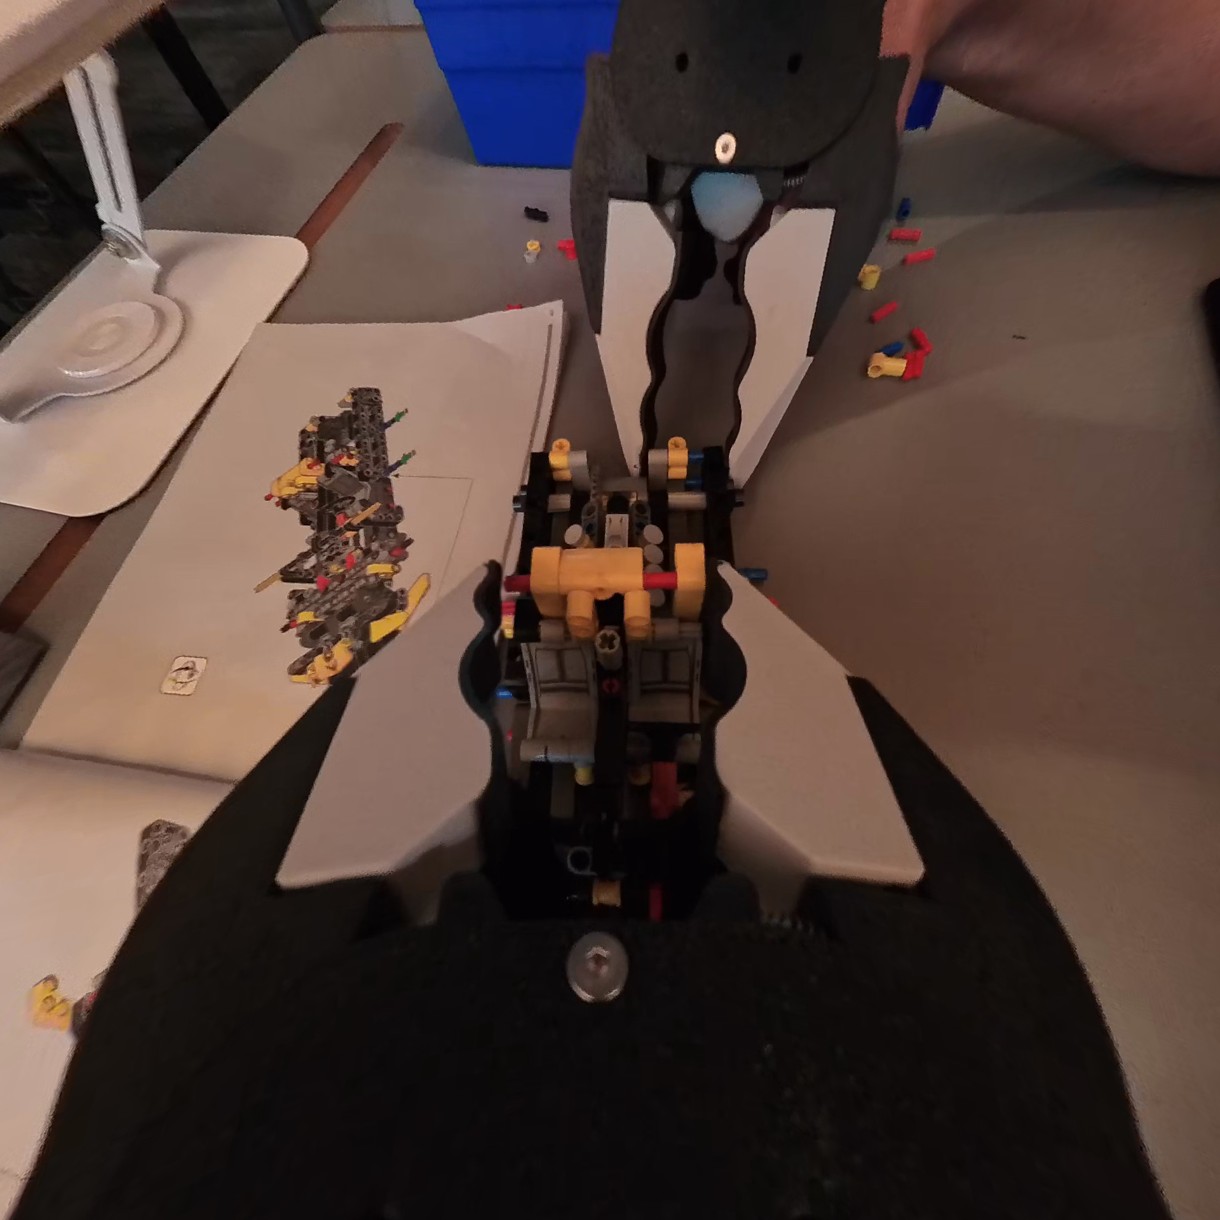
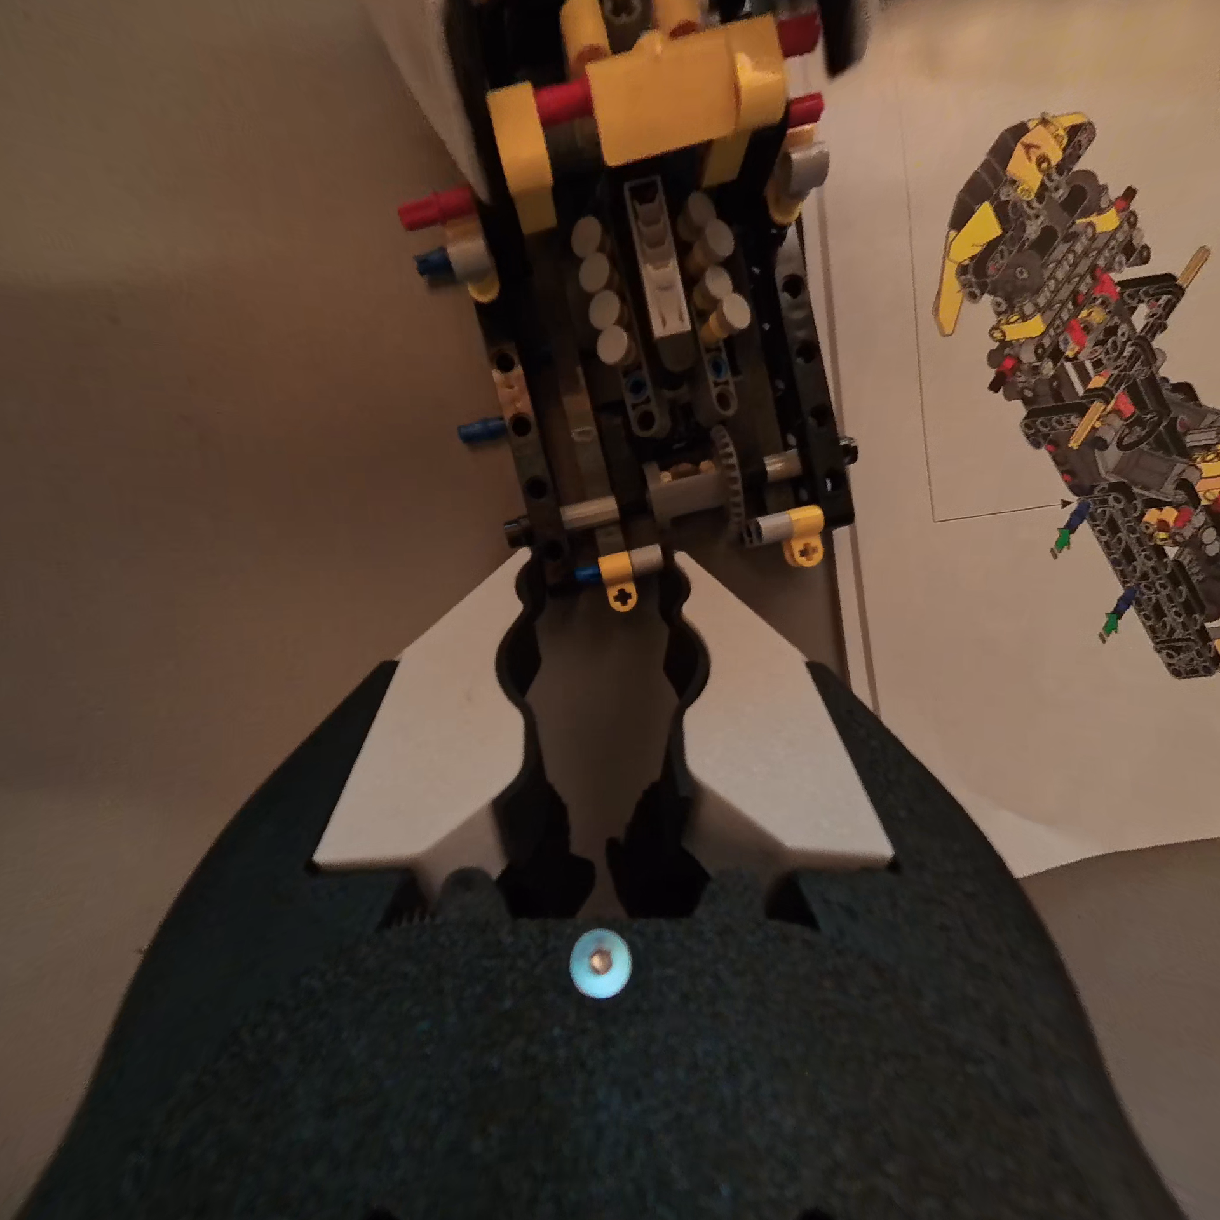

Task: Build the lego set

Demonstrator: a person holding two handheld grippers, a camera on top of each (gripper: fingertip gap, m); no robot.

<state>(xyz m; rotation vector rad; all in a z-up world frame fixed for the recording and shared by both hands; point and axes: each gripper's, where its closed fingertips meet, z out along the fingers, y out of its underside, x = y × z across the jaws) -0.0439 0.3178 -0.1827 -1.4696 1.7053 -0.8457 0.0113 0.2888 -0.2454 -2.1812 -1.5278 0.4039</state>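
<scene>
A part-built lego model [image 1: 614, 660], a black chassis with yellow, grey and red parts, lies lengthwise on the table between my two grippers. My left gripper [image 1: 607, 581] is shut on the sides of its near half, by the yellow cross piece [image 1: 601, 574]. My right gripper [image 1: 683, 462] reaches in from the far side, and its tips close on the model's far end. In the right wrist view the right gripper [image 2: 604, 568] pinches a yellow-and-grey connector [image 2: 624, 571] at the end of the model [image 2: 660, 330].
An open instruction booklet [image 1: 396, 528] lies left of the model and also shows in the right wrist view [image 2: 990, 693]. Loose red, yellow and blue pins [image 1: 898, 360] lie at the far right. A blue bin [image 1: 521, 86], a white lamp base [image 1: 132, 330] and a person's hand [image 1: 1056, 79] are farther back.
</scene>
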